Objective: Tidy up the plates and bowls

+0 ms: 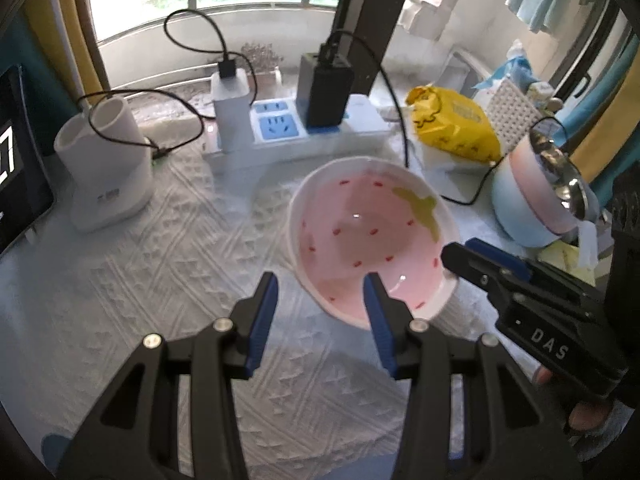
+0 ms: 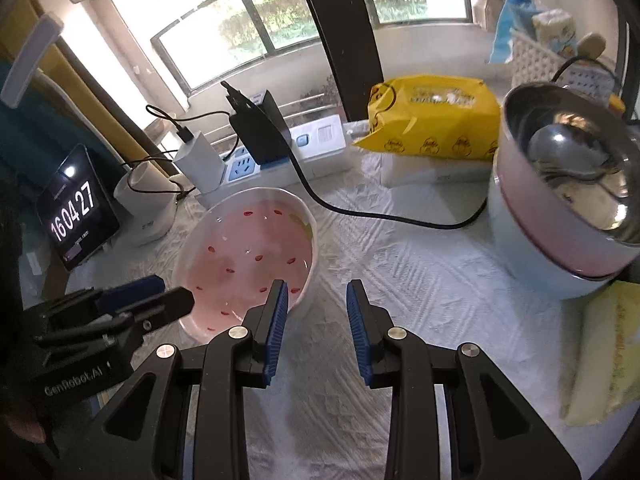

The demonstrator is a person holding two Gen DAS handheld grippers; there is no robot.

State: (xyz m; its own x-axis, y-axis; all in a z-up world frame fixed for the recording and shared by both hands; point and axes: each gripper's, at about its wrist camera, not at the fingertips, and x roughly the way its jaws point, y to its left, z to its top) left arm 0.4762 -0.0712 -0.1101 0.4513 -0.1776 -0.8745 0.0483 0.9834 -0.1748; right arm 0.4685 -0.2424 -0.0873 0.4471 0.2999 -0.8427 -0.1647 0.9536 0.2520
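A pink bowl [image 1: 360, 240] [image 2: 256, 256] with red flecks and a green leaf print lies on the white textured cloth [image 1: 140, 280]. My left gripper [image 1: 320, 300] [image 2: 172, 290] is open at the bowl's near-left rim. Its right finger overlaps the rim, and only cloth shows between its pads. My right gripper [image 2: 316, 304] [image 1: 460, 252] is open at the bowl's right rim, also with only cloth in its gap. A stack of bowls [image 1: 536, 200] [image 2: 560, 208], blue and pink outside and steel inside, stands at the right with a spoon in it.
A power strip [image 1: 300, 132] with two chargers and a black cable [image 2: 360, 212] runs along the back. A yellow packet [image 1: 452, 120], a white basket [image 1: 512, 112], a white double holder [image 1: 104, 160] and a clock screen [image 2: 76, 216] ring the cloth.
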